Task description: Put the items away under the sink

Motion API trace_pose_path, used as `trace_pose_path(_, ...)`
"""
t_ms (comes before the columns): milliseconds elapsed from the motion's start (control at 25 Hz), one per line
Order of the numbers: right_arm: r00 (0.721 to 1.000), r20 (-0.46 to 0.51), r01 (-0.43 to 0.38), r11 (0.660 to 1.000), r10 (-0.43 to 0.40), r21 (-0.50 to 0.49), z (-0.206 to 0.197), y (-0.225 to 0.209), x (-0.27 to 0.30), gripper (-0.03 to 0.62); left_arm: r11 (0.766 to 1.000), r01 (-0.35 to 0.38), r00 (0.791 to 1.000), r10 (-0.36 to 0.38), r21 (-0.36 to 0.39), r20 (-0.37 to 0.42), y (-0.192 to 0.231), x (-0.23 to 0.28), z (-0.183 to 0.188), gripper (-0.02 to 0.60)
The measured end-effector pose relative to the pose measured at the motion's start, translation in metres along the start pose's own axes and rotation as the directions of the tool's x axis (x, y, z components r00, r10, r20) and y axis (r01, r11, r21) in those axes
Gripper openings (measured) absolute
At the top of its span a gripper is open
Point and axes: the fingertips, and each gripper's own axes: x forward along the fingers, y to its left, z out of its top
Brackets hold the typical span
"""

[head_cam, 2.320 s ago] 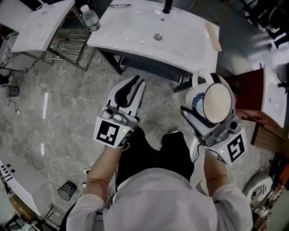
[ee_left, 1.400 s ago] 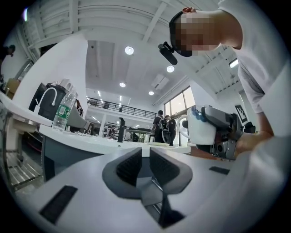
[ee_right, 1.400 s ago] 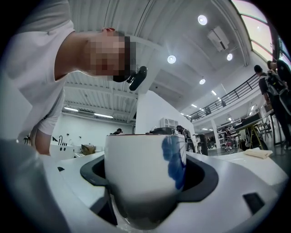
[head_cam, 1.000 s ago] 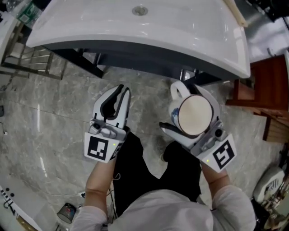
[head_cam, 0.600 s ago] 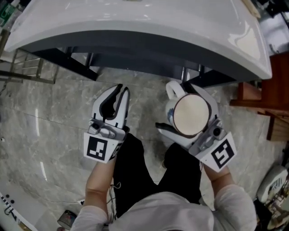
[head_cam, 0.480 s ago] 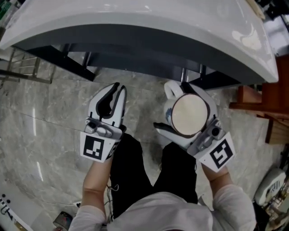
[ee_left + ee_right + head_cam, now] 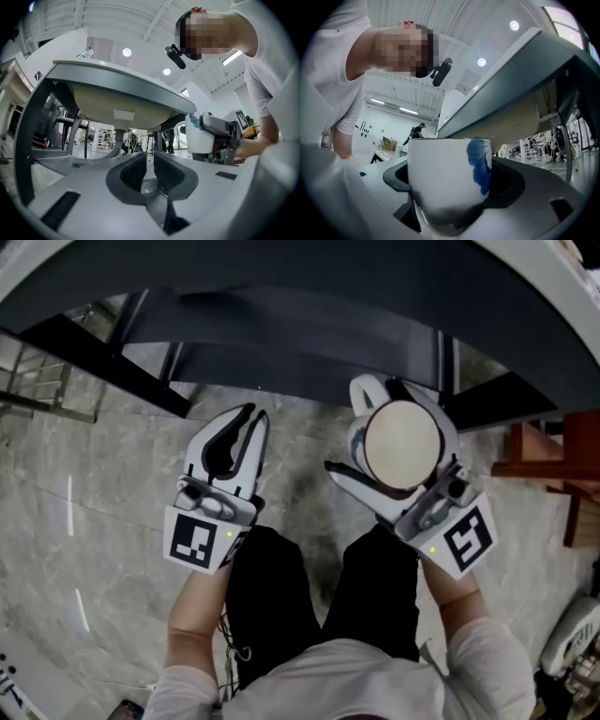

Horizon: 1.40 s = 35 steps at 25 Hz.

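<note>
A white mug (image 7: pixel 401 442) with a blue pattern is seen from above, its handle (image 7: pixel 364 390) pointing at the sink. My right gripper (image 7: pixel 389 439) is shut on the mug, one finger on each side of its body. In the right gripper view the mug (image 7: pixel 449 180) fills the space between the jaws. My left gripper (image 7: pixel 249 418) is to the left of it, shut and holding nothing. In the left gripper view its pads (image 7: pixel 136 171) nearly touch, with the mug (image 7: pixel 200 137) off to the right. The sink's dark underside (image 7: pixel 300 324) spans the top, just ahead of both grippers.
Dark frame legs (image 7: pixel 89 357) hold up the sink, and a pale basin bulges beneath it (image 7: pixel 117 96). A red-brown wooden unit (image 7: pixel 548 451) stands at the right. A metal rack (image 7: pixel 33 395) is at the left. The floor is grey marble (image 7: pixel 103 512). The person's black-clad legs (image 7: pixel 272 587) are below.
The view has dropped from above the sink top to its underside. Both grippers have come forward to the sink's front edge. The mug has stayed in the right gripper throughout.
</note>
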Motion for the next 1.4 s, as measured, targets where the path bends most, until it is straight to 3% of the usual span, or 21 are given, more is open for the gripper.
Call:
trace_pose_path(360, 0.998, 0.009, 0.057, 0.997, -0.057, -0.046, -0.022, -0.018, 0.011, 0.404, 1.0, 0.013, 0.998, -0.015, 0.025, 0.055, 0.002, 0.002, -0.009, 0.049)
trace_pose_path(520, 0.997, 0.029, 0.066, 0.998, -0.066, -0.014, -0.027, -0.021, 0.025, 0.404, 1.0, 0.011, 0.999, -0.012, 0.024, 0.048, 0.01, -0.002, -0.013, 0.048)
trace_pose_path(800, 0.993, 0.002, 0.118, 0.993, -0.118, -0.031, -0.041, -0.039, 0.038, 0.403, 0.999, -0.019, 1.0, 0.018, 0.044, 0.014, 0.021, 0.007, -0.01, 0.044)
trace_pose_path(1040, 0.989, 0.0, 0.148, 0.988, -0.148, -0.037, -0.047, -0.052, 0.049, 0.404, 0.998, -0.043, 0.998, 0.041, 0.041, 0.045, 0.035, 0.018, -0.004, 0.043)
trace_pose_path(1400, 0.973, -0.039, 0.223, 0.972, -0.226, -0.081, -0.065, -0.077, 0.064, 0.405, 0.999, -0.038, 0.999, 0.038, 0.032, 0.019, 0.043, 0.026, -0.009, 0.043)
